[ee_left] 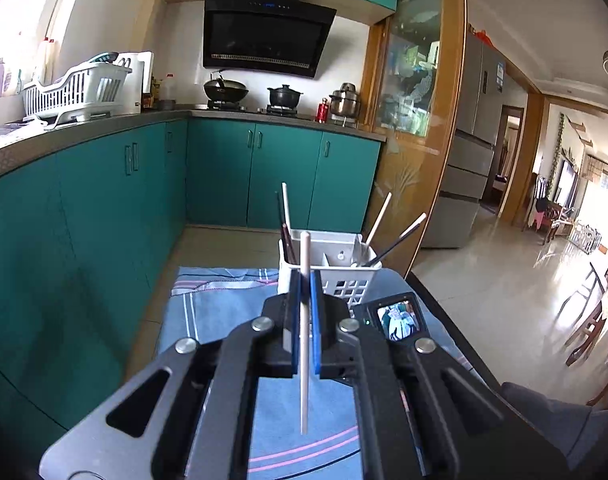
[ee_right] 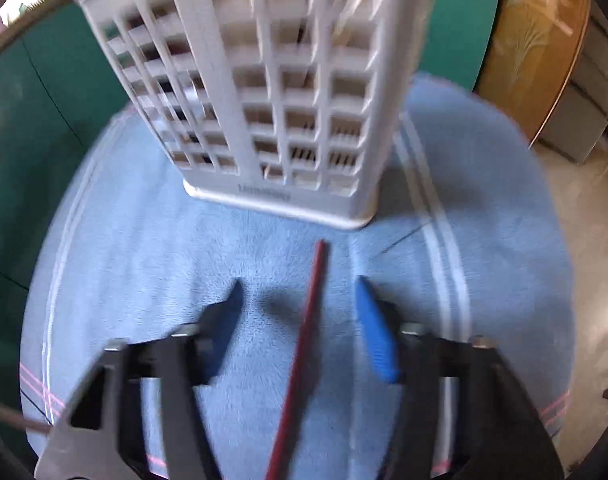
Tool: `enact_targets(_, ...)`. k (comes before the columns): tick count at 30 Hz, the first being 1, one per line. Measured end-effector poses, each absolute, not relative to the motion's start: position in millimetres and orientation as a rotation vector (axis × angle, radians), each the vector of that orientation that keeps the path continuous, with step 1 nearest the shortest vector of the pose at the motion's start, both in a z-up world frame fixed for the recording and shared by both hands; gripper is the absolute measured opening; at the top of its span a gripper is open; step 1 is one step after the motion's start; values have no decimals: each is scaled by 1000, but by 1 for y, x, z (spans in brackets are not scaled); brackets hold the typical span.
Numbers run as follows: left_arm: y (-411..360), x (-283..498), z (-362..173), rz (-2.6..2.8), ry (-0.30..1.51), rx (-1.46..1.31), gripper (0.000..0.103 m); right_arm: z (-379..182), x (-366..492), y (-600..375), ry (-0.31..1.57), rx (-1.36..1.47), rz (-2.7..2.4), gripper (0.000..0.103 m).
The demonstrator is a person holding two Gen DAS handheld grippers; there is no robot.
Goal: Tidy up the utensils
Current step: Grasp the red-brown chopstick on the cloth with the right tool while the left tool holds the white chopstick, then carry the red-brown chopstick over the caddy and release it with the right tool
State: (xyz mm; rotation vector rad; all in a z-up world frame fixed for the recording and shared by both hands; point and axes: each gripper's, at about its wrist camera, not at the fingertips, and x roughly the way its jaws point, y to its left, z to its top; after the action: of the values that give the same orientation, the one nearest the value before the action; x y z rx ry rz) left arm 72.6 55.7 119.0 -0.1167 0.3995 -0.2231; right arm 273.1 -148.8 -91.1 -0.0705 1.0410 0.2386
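Two fingers (ee_left: 292, 312) pinch white chopstick (ee_left: 305, 280) upright — right fingers (ee_right: 368, 320) spread, straddling red chopstick (ee_right: 308, 320).

Utensil holder (ee_right: 264, 92) on towel (ee_right: 144, 264), chopstick (ee_right: 304, 344) lying at its 6 o'clock, chopsticks (ee_left: 378, 220) standing inside holder.

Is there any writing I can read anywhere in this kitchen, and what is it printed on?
None is legible.
Range hood: a small white brand mark on top, too small to read.
White utensil caddy: raised lettering on its base, too blurred to read.
Fridge: a blue sticker, too small to read.
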Motion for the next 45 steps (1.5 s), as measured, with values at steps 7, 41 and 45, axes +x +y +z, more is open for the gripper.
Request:
enact_targets(7, 62, 67, 118, -239, 400, -141, 4, -83, 270, -147, 1026, -79, 260, 5)
enact_targets(41, 43, 75, 106, -252, 434, -93, 4, 123, 105, -213, 542, 46, 455, 5)
enact_targets(45, 44, 76, 105, -255, 435, -99, 4, 155, 113, -209, 510, 38, 474, 5)
